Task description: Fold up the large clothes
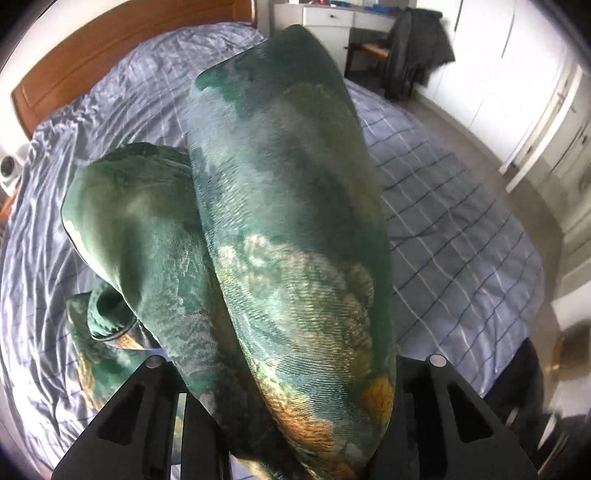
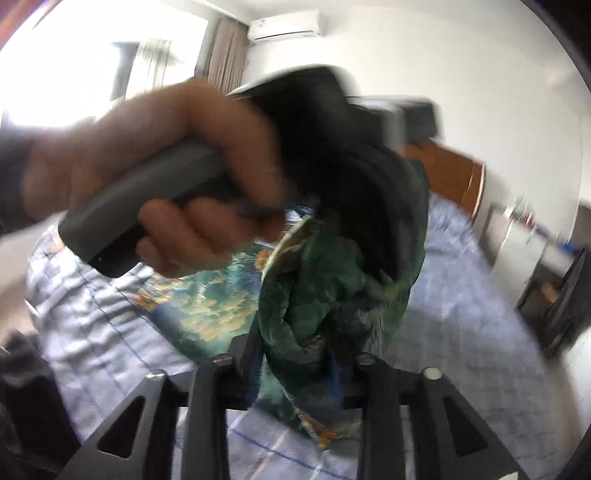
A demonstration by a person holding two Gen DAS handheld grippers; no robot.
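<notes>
A large green garment (image 1: 280, 206) with orange and pale patterning rises in two thick folds out of my left gripper (image 1: 288, 373), which is shut on it above the bed (image 1: 461, 229). The cloth hides its fingertips. In the right wrist view the picture is blurred. A person's hand (image 2: 192, 158) holds the left gripper's grey handle (image 2: 147, 192) high up. The garment (image 2: 295, 302) hangs from it in a bunch and passes between the fingers of my right gripper (image 2: 303, 373), which is shut on the bunch. Part of the garment lies spread on the sheet (image 2: 199, 306).
The bed has a wrinkled blue checked sheet (image 2: 461, 332) and a wooden headboard (image 1: 110, 55). Beyond it stand a white desk (image 1: 332, 18) and a chair with a dark jacket (image 1: 417, 48). White wardrobe doors (image 1: 535, 110) line the right side, with grey floor (image 1: 454, 129) between.
</notes>
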